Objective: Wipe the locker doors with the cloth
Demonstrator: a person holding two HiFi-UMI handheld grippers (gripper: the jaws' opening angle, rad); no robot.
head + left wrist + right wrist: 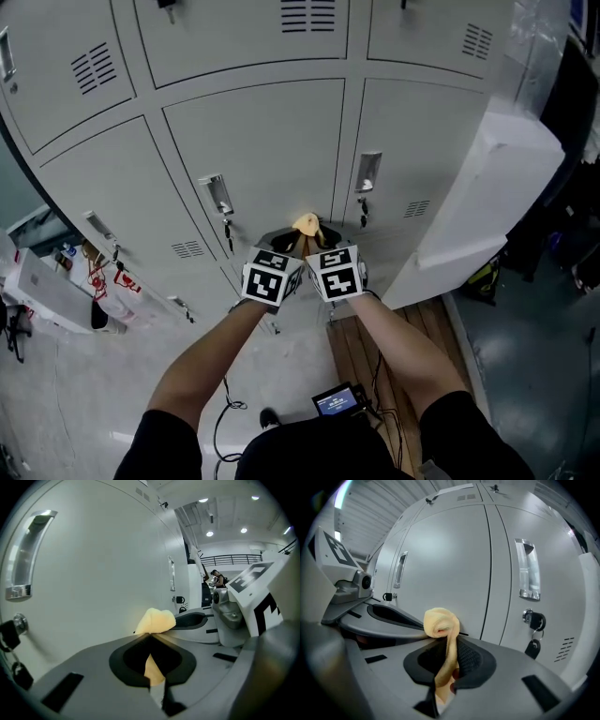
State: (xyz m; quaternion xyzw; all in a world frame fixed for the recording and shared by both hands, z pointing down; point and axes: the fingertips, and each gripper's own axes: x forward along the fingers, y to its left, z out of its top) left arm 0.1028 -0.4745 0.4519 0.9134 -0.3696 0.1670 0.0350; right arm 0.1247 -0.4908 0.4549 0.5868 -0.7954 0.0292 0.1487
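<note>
A small yellow cloth (306,223) is bunched between my two grippers, right in front of a grey locker door (272,141). My left gripper (292,238) is shut on the cloth (157,620), and a strip of it runs down between the jaws. My right gripper (320,236) is pressed alongside and is also shut on the cloth (439,622), whose tail hangs into its jaw gap. In the left gripper view the bunch touches or nearly touches the door (93,573). The door's handle (217,194) is to the left.
Rows of grey lockers fill the view, with a second handle (368,172) and hanging keys (533,646) to the right. A white panel (487,197) juts out at right. Wooden boards (370,352), a small screen device (337,401), cables and clutter (56,281) lie on the floor.
</note>
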